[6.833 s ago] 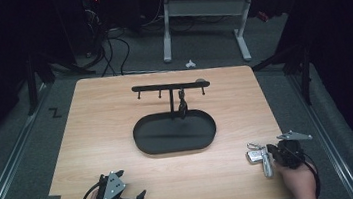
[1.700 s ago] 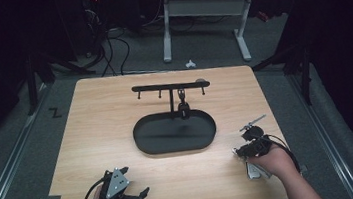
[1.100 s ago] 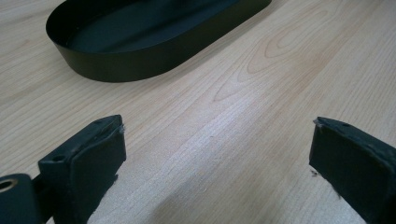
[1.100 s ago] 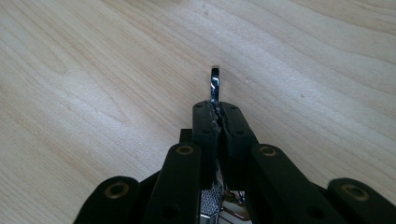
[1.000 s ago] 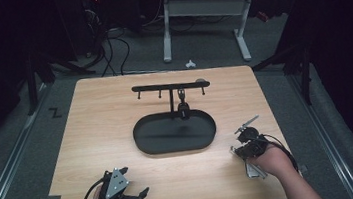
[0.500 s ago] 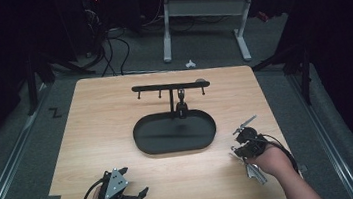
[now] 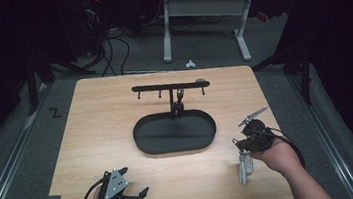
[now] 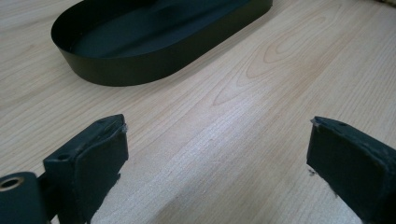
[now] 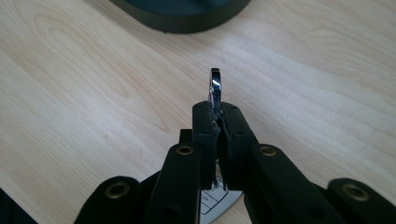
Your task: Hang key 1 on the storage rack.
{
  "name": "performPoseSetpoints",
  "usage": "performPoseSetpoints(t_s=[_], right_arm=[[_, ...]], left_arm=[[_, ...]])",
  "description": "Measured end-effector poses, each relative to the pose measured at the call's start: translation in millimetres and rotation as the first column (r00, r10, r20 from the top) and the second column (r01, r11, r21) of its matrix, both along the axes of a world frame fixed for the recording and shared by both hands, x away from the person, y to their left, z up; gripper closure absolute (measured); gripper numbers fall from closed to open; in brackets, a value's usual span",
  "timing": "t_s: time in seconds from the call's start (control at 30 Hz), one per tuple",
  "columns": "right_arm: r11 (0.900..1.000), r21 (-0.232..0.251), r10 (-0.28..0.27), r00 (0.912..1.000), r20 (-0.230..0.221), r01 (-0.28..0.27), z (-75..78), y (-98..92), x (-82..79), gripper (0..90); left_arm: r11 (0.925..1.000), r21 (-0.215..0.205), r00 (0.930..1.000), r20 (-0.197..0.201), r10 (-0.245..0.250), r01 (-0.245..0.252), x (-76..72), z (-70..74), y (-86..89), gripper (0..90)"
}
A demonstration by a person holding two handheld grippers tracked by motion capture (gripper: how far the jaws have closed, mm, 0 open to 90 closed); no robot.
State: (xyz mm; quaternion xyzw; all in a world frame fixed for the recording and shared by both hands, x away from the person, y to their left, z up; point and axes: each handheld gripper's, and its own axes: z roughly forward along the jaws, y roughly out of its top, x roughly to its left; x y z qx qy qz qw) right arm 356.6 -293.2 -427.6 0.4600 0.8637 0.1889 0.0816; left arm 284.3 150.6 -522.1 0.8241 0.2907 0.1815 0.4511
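My right gripper is near the table's right front, shut on a shiny metal key ring that sticks up past its tips. A silver key fob hangs from the ring below the jaws, its lower end at the tabletop; its buttons peek out under the jaws. The gripper points toward the black oval tray. My left gripper rests at the front left, jaws wide open with nothing between them, facing the tray's near wall.
A black T-shaped rack with small hooks rises from the tray's far side, a small dark item hanging on it. The wooden table is surrounded by dark floor, cables and desk legs beyond.
My right gripper has risen a little with the key ring in it, drawing the fob up after it. The left gripper has stayed put.
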Motion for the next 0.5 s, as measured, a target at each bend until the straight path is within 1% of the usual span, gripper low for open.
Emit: performPoseSetpoints(t_s=[0.1,0.27,0.43,0.5], right_arm=[[1.000,0.016,-0.007,0.9997,0.023,0.007,9.8,0.8,-1.1,86.2],[1.000,0.026,-0.009,0.9984,0.055,0.008,24.2,3.7,-1.7,86.2],[0.999,0.032,-0.016,0.9947,0.101,0.013,38.0,6.1,-0.2,86.2],[0.999,0.035,-0.017,0.9935,0.112,0.014,42.4,7.5,0.4,86.2]], left_arm=[[1.0000,-0.005,1.0000,0.008,0.004,-0.004,-0.4,0.3,0.7,5.9],[0.9999,-0.010,0.9998,0.013,0.011,-0.011,-1.1,0.9,2.0,5.9],[0.9998,-0.012,0.9997,0.018,0.018,-0.017,-1.7,1.4,4.1,5.9],[0.9997,-0.014,0.9996,0.018,0.021,-0.020,-2.1,1.3,5.1,5.9]])
